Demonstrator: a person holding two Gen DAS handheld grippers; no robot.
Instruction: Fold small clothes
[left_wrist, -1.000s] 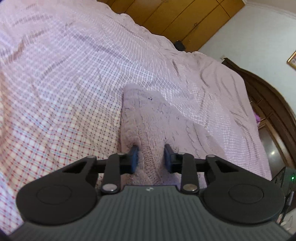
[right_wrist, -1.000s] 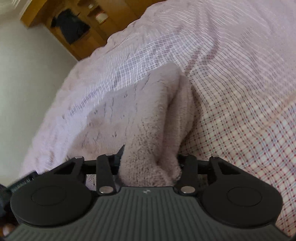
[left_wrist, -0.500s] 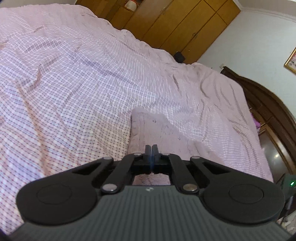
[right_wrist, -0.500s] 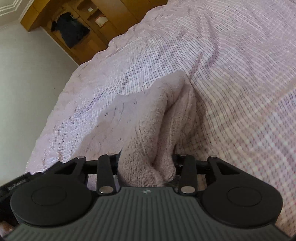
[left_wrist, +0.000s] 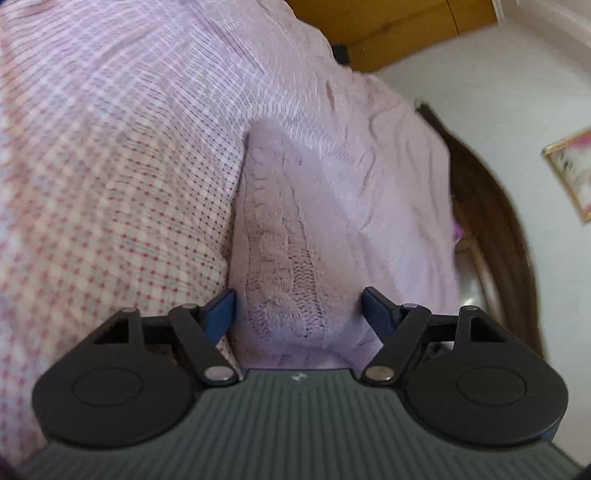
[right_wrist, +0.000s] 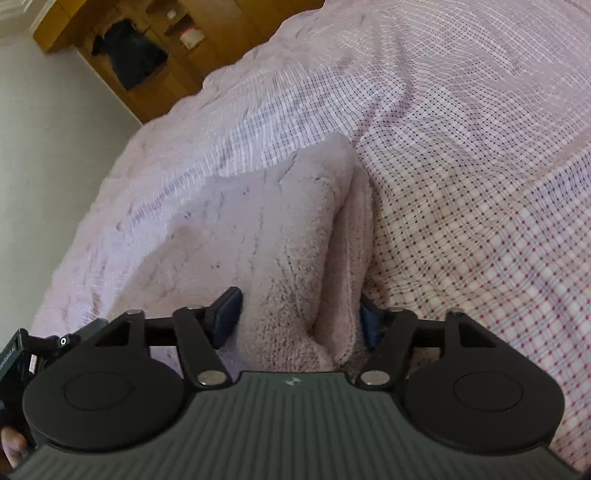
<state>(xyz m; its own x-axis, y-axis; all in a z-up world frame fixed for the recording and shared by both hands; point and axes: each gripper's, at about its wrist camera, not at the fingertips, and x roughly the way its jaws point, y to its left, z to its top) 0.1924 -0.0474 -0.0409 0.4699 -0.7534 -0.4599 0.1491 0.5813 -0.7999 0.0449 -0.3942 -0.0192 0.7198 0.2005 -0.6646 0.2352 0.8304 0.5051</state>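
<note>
Half a second ago the fingers of the left gripper (left_wrist: 298, 308) were pressed together just above the soft, pale pink knitted garment (left_wrist: 284, 258); now they are spread wide, with one blue finger on each side of the near end of the knit; the camera has also been brought lower and closer. It is judged that a new grab is being set up, so that the next fold can be made; nothing is pinched by the left fingers yet.

The right gripper (right_wrist: 301, 317) has hardly been moved; a thick, fluffy fold of the same garment (right_wrist: 295, 258) is bunched between its fingers, as it was a second ago; the fingers are set fairly wide, and it cannot be told for sure how hard the cloth is squeezed.

The garment is laid on the bed, on the pink checked bedsheet (left_wrist: 110, 166). Its near edge is hidden under both gripper bodies; its whole shape cannot be made out, so the kind of garment cannot be named; the left view is blurred.
</note>
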